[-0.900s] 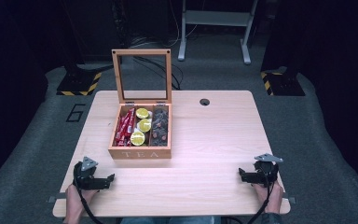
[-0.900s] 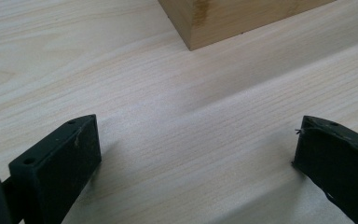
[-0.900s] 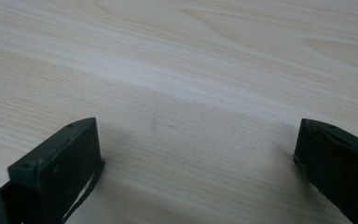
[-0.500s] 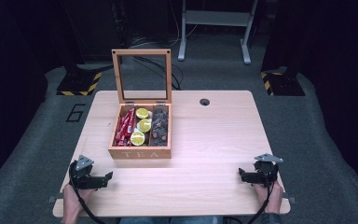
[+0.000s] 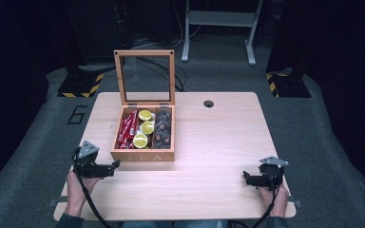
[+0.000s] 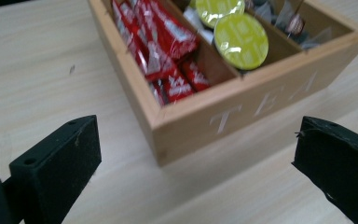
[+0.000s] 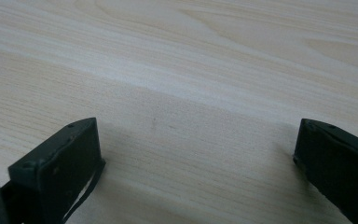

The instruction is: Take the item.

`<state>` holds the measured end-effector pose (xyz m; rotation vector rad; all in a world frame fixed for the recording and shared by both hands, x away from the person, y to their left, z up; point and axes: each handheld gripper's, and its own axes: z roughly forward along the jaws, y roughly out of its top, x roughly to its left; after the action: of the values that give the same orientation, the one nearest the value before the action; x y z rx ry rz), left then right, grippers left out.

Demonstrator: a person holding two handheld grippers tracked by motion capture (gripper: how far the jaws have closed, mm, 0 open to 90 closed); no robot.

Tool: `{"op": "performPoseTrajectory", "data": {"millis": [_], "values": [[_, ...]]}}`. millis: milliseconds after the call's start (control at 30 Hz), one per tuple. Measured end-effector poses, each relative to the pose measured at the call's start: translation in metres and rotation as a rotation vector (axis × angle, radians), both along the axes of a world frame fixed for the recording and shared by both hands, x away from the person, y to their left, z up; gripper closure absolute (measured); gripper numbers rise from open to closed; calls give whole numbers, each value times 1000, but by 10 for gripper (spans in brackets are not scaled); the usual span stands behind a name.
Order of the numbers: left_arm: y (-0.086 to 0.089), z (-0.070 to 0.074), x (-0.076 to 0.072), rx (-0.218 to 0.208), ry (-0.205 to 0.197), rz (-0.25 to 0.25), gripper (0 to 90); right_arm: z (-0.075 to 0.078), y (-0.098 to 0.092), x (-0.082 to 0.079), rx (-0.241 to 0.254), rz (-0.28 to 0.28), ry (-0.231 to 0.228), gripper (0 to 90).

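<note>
**Reporter:** Tea box (image 5: 143,154) first — where does it sit, and why is its lid up?

**Me:** It sits on the left half of the table (image 5: 218,142), glass lid (image 5: 145,78) propped upright at the back so the three compartments lie open from above. Red sachets (image 5: 127,128) fill the left one, yellow-green round pods (image 5: 143,128) the middle, dark wrapped bags (image 5: 162,127) the right.

**Reporter:** And your left claw?

**Me:** My left claw (image 5: 115,165) hovers just beside the box's near-left corner, apart from it, pointed toward the box. Its jaws are spread wide with nothing between them. From the left gripper view the corner of the box (image 6: 168,126) and the red sachets (image 6: 158,42) sit straight ahead between the two black pads (image 6: 56,163); I judge that I hold it this way to line up a reach into that compartment.

**Reporter:** Your right claw looks idle.

**Me:** It does. My right claw (image 5: 246,178) rests low near the table's near-right edge, well apart from the box, jaws spread and empty, with bare wood (image 7: 191,93) in front of them. I'd say it waits there to stay out of the left hand's (image 5: 78,187) way.

**Reporter:** What does the reach call for?

**Me:** Coming in over the front wall, I think, since the sachets lie packed below the rim.
</note>
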<state>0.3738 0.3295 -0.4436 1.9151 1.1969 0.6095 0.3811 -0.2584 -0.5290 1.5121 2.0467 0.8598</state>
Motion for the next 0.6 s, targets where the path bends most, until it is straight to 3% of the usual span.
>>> {"op": "performPoseTrajectory", "data": {"millis": [167, 400, 600], "values": [[-20, 15, 25, 6, -8, -31, 8, 0, 0, 0, 0, 1, -5, 2], [-41, 18, 50, 16, 5, -56, 22, 0, -1, 0, -5, 5, -6, 3], [-60, 15, 67, 55, 35, -86, 66, 0, -1, 0, -4, 4, -6, 3]]}}
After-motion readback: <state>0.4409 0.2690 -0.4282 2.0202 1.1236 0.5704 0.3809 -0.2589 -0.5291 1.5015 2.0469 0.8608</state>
